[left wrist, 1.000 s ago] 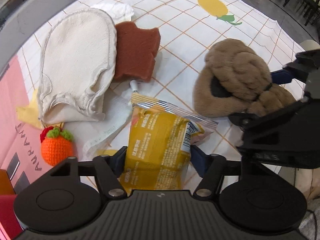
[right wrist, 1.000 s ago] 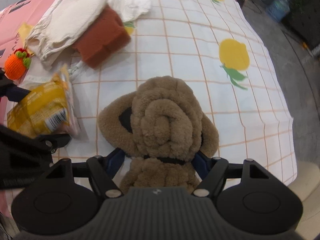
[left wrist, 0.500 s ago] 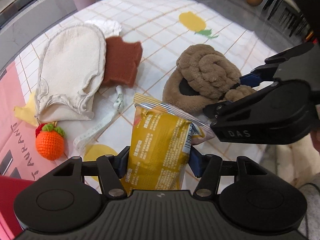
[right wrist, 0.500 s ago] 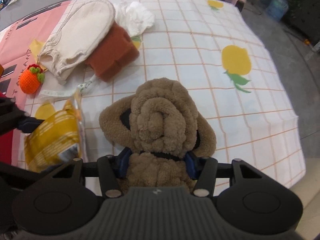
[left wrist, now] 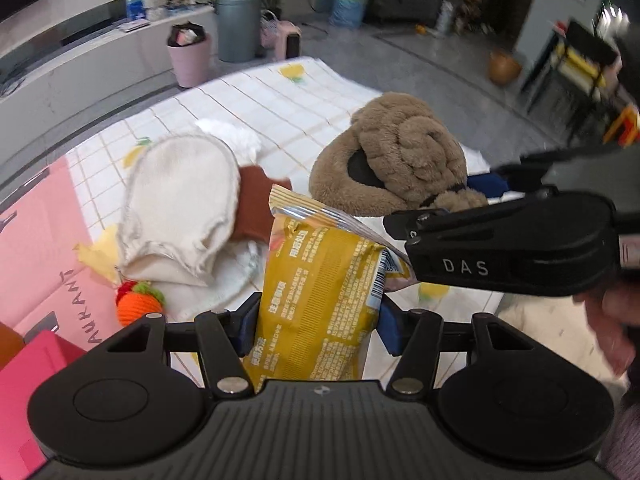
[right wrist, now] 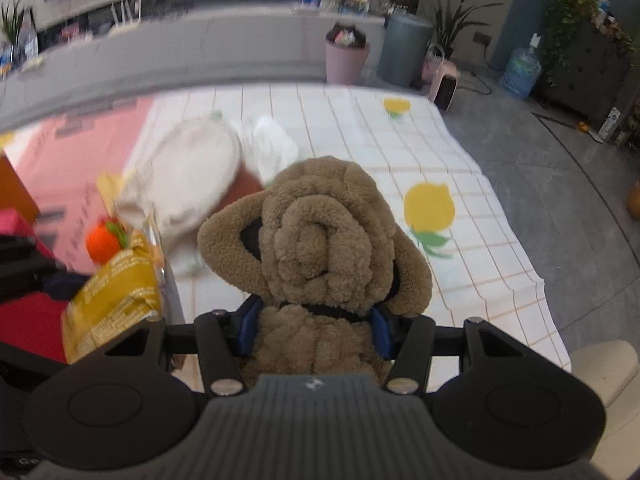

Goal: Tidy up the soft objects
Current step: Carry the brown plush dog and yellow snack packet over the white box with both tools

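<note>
Lying at the far left of the left wrist view, a pink sheet with dark letters (left wrist: pixel 48 256) covers one end of the desk (left wrist: pixel 280 120), and a pink box (left wrist: pixel 28 364) stands at the near corner; what is inside it cannot be seen. Beside the sheet rests an orange crocheted fruit with a green and red top (left wrist: pixel 138 304). Just behind it lies a cream bath mitt (left wrist: pixel 180 204), which partly covers a brown sponge (left wrist: pixel 256 200); a crumpled white cloth (left wrist: pixel 232 136) lies behind the mitt.

In the middle, the left tool (left wrist: pixel 316 320) is closed on a yellow snack packet (left wrist: pixel 320 300). Its blue pads press the packet from both sides, and the packet stands upright above the checked tablecloth with yellow fruit prints (left wrist: pixel 296 76).

To the right, the right tool (right wrist: pixel 316 326) is clamped on a brown plush slipper (right wrist: pixel 320 236). The pads squeeze the narrow part of the slipper, and its rolled fluffy part rises above the cloth. In the left wrist view the slipper (left wrist: pixel 400 156) shows beyond the packet, and the black body of the right tool, marked DAS, is in front at the right.

Behind the desk, on the floor, a pink bin (left wrist: pixel 188 58) holds rubbish up to its rim, and a grey lidded bin (left wrist: pixel 238 26) stands beside it. Further right stands a blue water bottle (left wrist: pixel 348 4).
</note>
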A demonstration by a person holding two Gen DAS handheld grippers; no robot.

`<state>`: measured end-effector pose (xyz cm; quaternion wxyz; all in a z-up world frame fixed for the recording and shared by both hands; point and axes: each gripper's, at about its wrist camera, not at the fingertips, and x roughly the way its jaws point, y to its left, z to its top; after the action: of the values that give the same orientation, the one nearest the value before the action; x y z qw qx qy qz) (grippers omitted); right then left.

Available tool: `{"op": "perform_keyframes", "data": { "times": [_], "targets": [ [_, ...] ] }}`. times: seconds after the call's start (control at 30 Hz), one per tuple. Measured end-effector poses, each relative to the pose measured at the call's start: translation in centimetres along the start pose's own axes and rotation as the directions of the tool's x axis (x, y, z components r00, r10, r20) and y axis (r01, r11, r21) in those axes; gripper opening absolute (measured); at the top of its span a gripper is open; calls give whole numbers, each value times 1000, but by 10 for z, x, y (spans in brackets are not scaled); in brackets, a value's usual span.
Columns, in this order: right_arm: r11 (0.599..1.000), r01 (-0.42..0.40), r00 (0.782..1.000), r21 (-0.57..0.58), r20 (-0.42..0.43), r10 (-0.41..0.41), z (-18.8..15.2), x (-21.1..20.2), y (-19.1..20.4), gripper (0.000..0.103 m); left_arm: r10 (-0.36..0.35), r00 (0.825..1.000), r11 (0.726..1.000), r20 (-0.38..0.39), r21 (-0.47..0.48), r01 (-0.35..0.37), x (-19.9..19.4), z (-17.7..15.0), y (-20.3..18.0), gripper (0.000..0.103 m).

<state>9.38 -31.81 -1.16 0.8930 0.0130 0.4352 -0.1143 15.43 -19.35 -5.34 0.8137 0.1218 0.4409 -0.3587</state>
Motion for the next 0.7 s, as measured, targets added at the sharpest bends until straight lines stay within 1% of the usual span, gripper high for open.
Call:
{"op": "perform_keyframes", "data": {
  "times": [0.07, 0.17, 0.2, 0.23, 0.27, 0.37, 0.43, 0.47, 0.53, 0.6, 0.63, 0.7],
  "targets": [
    [1000, 8, 1000, 24, 27, -8, 8, -7, 2, 54, 10, 1000, 1000, 29, -15, -9, -8, 6, 6, 65],
    [996, -6, 999, 92, 42, 2, 25, -6, 6, 54, 54, 996, 997, 71, -53, -50, -18, 20, 19, 63],
    [992, -34, 999, 121, 36, 30, 33, -2, 10, 55, 79, 994, 995, 74, -70, -74, -20, 26, 25, 63],
    [984, -94, 995, 148, 25, 91, 41, 5, 13, 55, 115, 991, 990, 73, -88, -108, -20, 32, 31, 63],
    [972, -153, 988, 181, 20, 152, 49, 12, 15, 53, 152, 986, 983, 64, -112, -144, -19, 39, 40, 62],
    [911, -270, 958, 312, -9, 287, 74, 40, 17, 53, 208, 977, 963, 55, -189, -194, -23, 54, 69, 62],
    [871, -316, 937, 377, -20, 349, 90, 56, 23, 53, 244, 968, 947, 59, -230, -225, -26, 63, 87, 62],
    [868, -319, 936, 381, -15, 351, 97, 62, 31, 53, 260, 964, 941, 60, -241, -239, -29, 66, 95, 62],
    [889, -276, 954, 366, -9, 300, 111, 68, 49, 53, 297, 953, 924, 53, -268, -273, -37, 69, 114, 62],
    [901, -229, 968, 368, -12, 251, 122, 71, 67, 53, 337, 941, 896, 41, -321, -307, -48, 67, 134, 62],
    [897, -219, 970, 384, -16, 244, 127, 73, 77, 53, 347, 937, 881, 37, -355, -312, -56, 65, 147, 62],
    [875, -254, 961, 412, 1, 278, 132, 71, 92, 53, 365, 931, 858, 27, -397, -325, -72, 59, 172, 62]
  ]
}}
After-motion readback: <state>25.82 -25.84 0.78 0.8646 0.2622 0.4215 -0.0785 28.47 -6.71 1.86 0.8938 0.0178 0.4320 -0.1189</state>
